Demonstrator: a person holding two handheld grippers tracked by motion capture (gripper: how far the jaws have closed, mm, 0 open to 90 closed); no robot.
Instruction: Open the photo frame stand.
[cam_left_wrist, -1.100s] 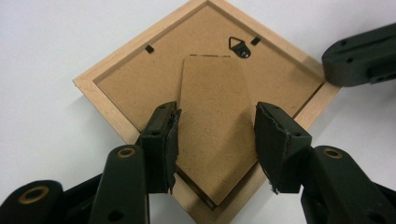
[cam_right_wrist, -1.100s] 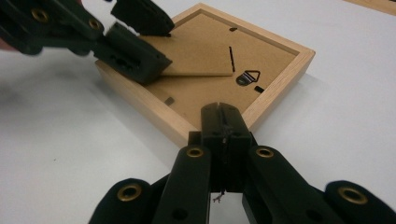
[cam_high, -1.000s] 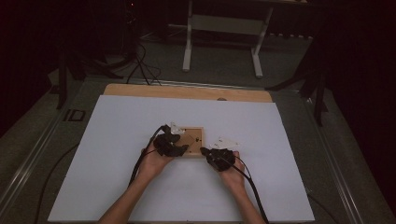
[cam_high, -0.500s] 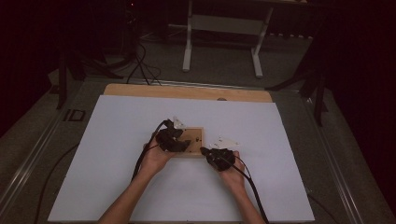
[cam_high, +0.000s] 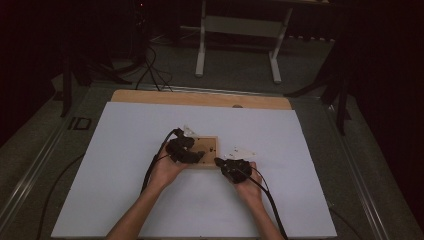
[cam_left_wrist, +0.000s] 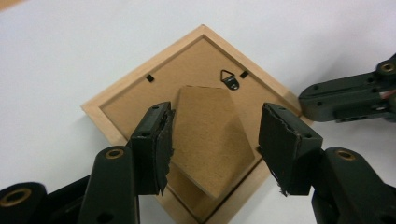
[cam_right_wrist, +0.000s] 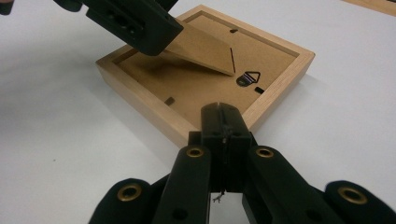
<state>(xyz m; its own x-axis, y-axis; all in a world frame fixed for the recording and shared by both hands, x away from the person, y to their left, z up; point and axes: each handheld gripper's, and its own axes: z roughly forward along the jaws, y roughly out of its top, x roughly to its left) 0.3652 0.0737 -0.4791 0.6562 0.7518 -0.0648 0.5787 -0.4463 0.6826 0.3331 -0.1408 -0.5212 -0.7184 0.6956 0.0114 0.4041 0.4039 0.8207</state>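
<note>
A light wooden picture frame lies face down on the white table cover. Its brown backing carries a metal hanger and a cardboard stand flap, which is tilted up off the backing. My left gripper hovers open over the frame, one jaw on each side of the flap. My right gripper is shut on nothing, its tip at the frame's near edge. In the high view the left gripper is over the frame's left half and the right gripper is at its right corner.
A bare wooden strip runs along the table's far edge. Black cables trail back from both grippers toward the person. A white-legged stand is on the floor beyond the table. Metal rails border both sides.
The left gripper has edged slightly forward and right over the frame. The right gripper has stayed by the frame's corner.
</note>
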